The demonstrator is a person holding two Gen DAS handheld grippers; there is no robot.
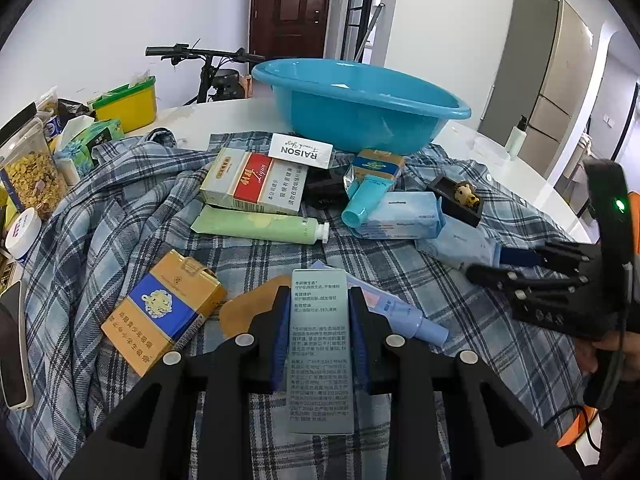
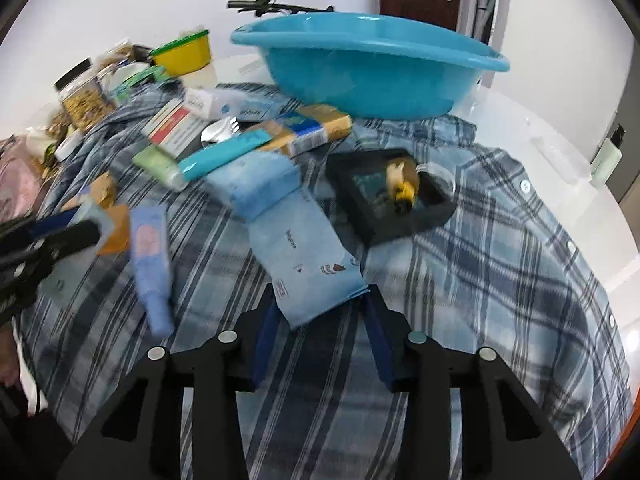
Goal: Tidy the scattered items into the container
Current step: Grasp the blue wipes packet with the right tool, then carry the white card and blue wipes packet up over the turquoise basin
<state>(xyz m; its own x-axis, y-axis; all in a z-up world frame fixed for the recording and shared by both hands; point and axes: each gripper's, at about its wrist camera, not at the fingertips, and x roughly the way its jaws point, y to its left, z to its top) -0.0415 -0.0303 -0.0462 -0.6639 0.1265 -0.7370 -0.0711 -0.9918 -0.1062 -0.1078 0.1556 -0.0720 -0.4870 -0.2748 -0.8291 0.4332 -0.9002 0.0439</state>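
Note:
My left gripper is shut on a slim grey-green box printed with text, upright between the blue pads. In the right wrist view, my right gripper is shut on the near end of a light blue soft packet that lies on the plaid shirt. The same gripper shows at the right of the left wrist view. The turquoise basin stands at the far side of the shirt. Scattered before it are cigarette packs, a green tube and a blue tube.
A black tray with a small figurine lies right of the packet. A cereal jar, a yellow tub and a phone crowd the left edge. A pump bottle stands on the white table at far right.

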